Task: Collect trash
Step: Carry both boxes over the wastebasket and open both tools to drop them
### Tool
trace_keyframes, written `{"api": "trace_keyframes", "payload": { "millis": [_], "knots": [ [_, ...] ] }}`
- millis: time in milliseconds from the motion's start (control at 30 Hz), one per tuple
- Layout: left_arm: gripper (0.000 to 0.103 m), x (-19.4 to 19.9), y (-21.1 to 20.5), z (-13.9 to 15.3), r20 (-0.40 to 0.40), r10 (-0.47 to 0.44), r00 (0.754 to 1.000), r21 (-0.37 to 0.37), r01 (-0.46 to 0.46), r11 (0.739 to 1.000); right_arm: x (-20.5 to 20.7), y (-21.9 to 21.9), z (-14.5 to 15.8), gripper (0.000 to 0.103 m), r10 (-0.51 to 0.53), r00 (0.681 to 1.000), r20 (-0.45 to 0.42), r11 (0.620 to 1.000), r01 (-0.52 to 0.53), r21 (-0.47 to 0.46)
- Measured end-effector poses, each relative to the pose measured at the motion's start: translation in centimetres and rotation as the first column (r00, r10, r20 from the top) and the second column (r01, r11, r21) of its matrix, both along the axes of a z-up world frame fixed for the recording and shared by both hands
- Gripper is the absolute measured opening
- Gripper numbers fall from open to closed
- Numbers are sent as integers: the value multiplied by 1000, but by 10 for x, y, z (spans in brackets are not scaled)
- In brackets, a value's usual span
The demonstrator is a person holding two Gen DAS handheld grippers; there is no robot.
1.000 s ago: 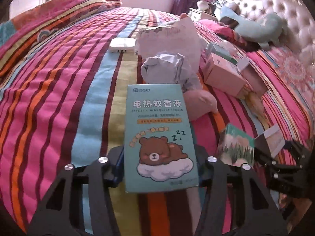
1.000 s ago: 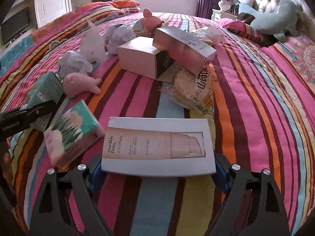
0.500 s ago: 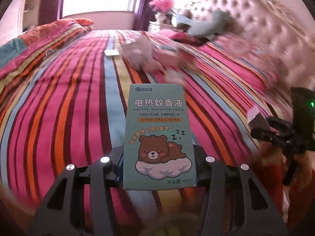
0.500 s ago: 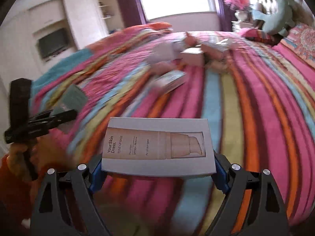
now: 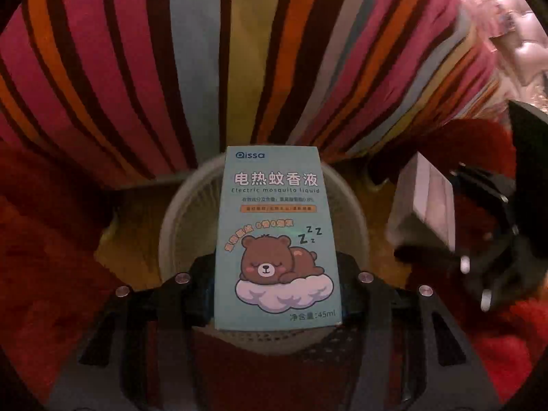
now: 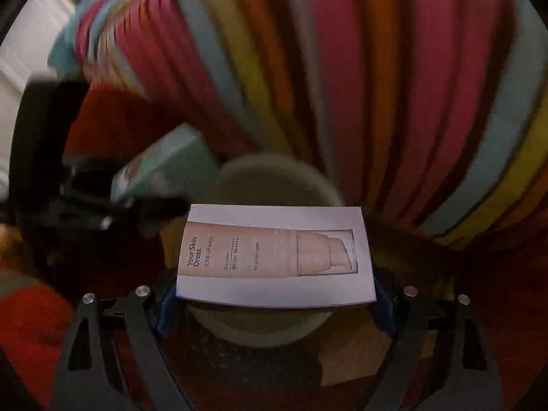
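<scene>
My left gripper is shut on a teal mosquito-liquid box with a sleeping bear on it, held upright over a pale round mesh bin on the floor. My right gripper is shut on a white skin-cream box held crosswise above the same bin. In the left wrist view the right gripper and its white box show at the right. In the right wrist view the left gripper with the teal box shows blurred at the left.
The striped bedspread hangs down the bed's side behind the bin. A tufted headboard is at the upper right. Red cloth surrounds the bin on both sides. A white wall or door shows at the far left.
Both grippers swung away from the bed top and tipped down over its edge, still holding their boxes. The bin has come into view below them; the clutter on the bed has left view.
</scene>
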State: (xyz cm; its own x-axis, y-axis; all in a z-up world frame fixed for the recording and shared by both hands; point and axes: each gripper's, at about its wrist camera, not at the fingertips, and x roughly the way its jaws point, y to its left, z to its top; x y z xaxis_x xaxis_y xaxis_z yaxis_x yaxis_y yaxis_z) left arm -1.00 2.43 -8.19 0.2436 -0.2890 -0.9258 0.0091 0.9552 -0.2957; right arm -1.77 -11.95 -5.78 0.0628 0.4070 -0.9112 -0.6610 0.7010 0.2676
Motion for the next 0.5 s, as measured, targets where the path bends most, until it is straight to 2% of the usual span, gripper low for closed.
{"api": "trace_keyframes", "payload": {
  "millis": [200, 400, 467, 500],
  "knots": [
    [50, 2, -9, -12, -46, -32, 998, 37, 34, 999, -8, 21, -12, 82, 67, 997, -34, 997, -68, -24],
    [51, 4, -3, -13, -61, -11, 998, 10, 11, 1000, -6, 22, -15, 82, 63, 997, -43, 998, -64, -28],
    [55, 7, -2, -15, -70, -5, 998, 1, 5, 1000, -9, 15, -14, 83, 65, 997, -36, 997, -66, -29],
    [63, 7, -1, -16, -77, -1, 997, 0, 1, 1000, -16, 10, -16, 84, 68, 997, -31, 997, -69, -32]
  ]
}}
